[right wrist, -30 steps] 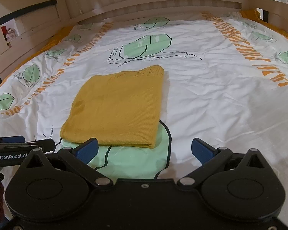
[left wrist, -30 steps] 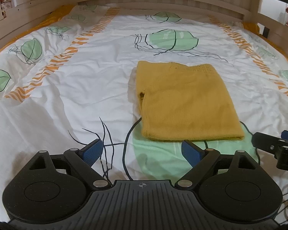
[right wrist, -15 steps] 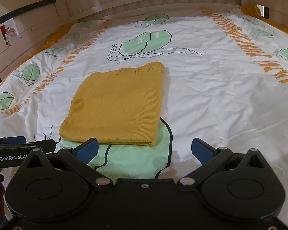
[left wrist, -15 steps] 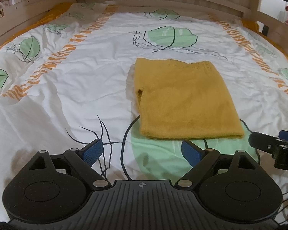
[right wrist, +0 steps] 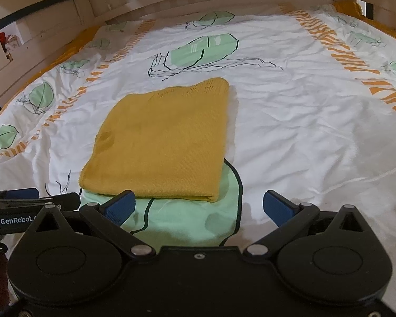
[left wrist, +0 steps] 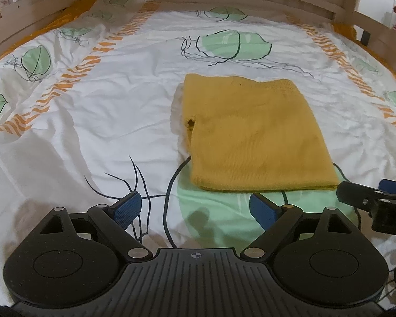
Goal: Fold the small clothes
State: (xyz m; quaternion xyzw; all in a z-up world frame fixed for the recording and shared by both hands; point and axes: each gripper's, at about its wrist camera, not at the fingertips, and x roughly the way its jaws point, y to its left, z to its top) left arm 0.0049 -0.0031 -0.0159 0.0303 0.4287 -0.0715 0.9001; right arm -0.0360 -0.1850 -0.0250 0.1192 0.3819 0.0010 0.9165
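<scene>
Left wrist view and right wrist view alike show the yellow knit garment [left wrist: 253, 134] lying folded on the bed [left wrist: 105, 111], both the left gripper [left wrist: 195, 208] and right gripper [right wrist: 198, 206] held with jaws wide and empty just short of its near edge, so the fold is judged finished or one last halving is to be begun from that edge.

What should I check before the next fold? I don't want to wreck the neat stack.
1. Left tongs open, holding nothing: ok.
2. Right tongs open, holding nothing: ok.
3. Yellow garment lies flat, already folded into a rectangle: ok.
4. Near edge of the garment uncovered, just ahead of both tongs: ok.
5. Bedsheet under it smooth: not ok, wrinkled.
6. Layers inside the fold aligned: cannot tell.
</scene>
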